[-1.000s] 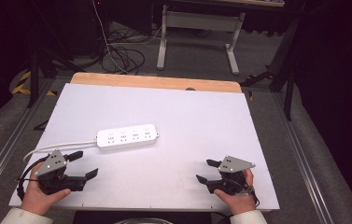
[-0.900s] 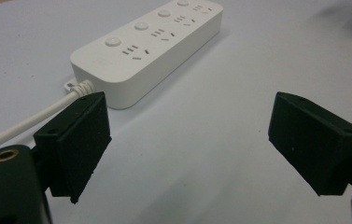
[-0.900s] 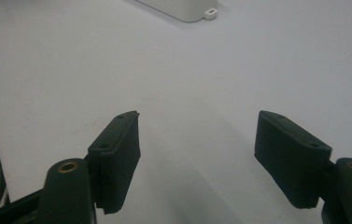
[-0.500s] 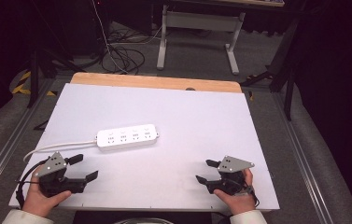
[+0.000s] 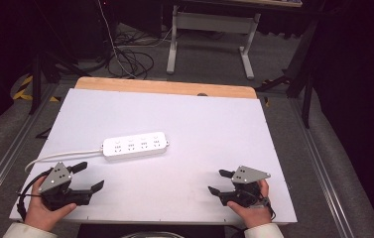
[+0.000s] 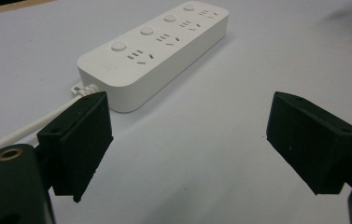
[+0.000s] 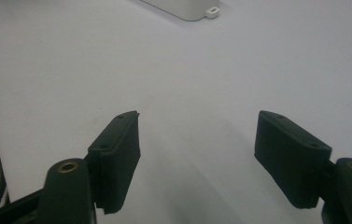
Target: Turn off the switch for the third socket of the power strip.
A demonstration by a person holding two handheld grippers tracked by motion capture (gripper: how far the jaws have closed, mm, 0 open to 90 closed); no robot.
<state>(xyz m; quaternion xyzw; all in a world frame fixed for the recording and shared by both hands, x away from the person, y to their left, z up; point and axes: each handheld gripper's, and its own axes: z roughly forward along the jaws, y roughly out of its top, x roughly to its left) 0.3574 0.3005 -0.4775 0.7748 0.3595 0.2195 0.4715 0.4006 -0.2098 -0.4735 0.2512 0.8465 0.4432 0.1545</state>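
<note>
**White table, two open grippers, one power strip**

White board (image 5: 199,129) covers the table, with dark floor and cables behind it.

Left gripper (image 5: 88,177) sits at the near left corner, held in the person's left hand (image 5: 43,210). It points up and to the right, and its two black jaws are spread wide with nothing between them. Right gripper (image 5: 220,182) sits at the near right, held in the right hand (image 5: 251,210). It points left, and its jaws are wide apart and empty too.

Just past the left gripper lies a white power strip (image 5: 135,145), flat on the board. Its white cord (image 5: 60,156) runs off to the left edge. The right gripper is well apart from the strip.
</note>
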